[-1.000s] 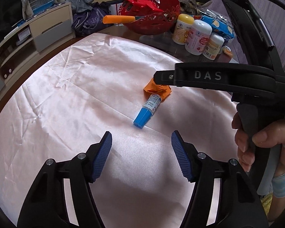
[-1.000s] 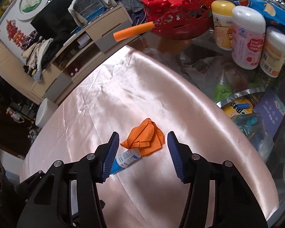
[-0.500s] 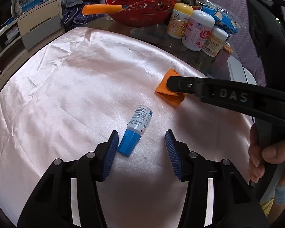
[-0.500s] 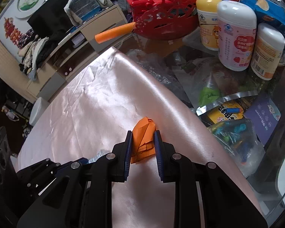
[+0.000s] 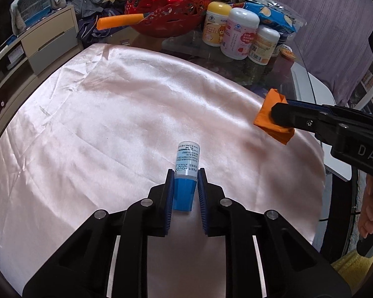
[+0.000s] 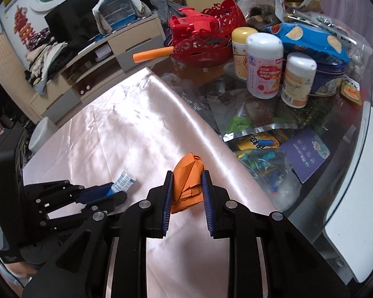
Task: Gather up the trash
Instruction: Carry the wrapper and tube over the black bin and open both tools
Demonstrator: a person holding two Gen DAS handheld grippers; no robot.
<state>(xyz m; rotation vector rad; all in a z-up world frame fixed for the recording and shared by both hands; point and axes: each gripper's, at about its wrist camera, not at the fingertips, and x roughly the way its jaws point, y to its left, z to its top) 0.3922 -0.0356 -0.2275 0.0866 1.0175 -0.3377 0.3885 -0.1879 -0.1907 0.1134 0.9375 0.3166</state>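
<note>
Two pieces of trash lie on the pink satin cloth (image 5: 112,124), and each is taken by its own gripper, which seems the point of working with both hands at once.

The left gripper (image 5: 185,188) has its jaws closing on the small bottle (image 5: 186,173). The blue pads sit against the sides of the blue cap, so the grip lands on the squarest, firmest part and the labelled body pokes out past the fingertips. The bottle lies near the middle of the cloth, toward the near edge, and I cannot tell whether it has left the cloth.

The right gripper (image 6: 187,188) is pinched nearly closed on the orange paper (image 6: 187,181), at the right side of the cloth close to where the bare glass table (image 6: 335,129) begins. The pads squeeze the folded wad from both sides (a soft thing like this needs the jaws almost together to stay put). In the left view the paper hangs from the fingertips and looks clear of the cloth.

The bottle is a short white cylinder with a printed label of small blue text and a faceted bright blue cap. The paper is plain orange, creased into several stiff, angular layers. Jars and a red basket (image 5: 171,12) crowd the far end of the table, well apart from both.
</note>
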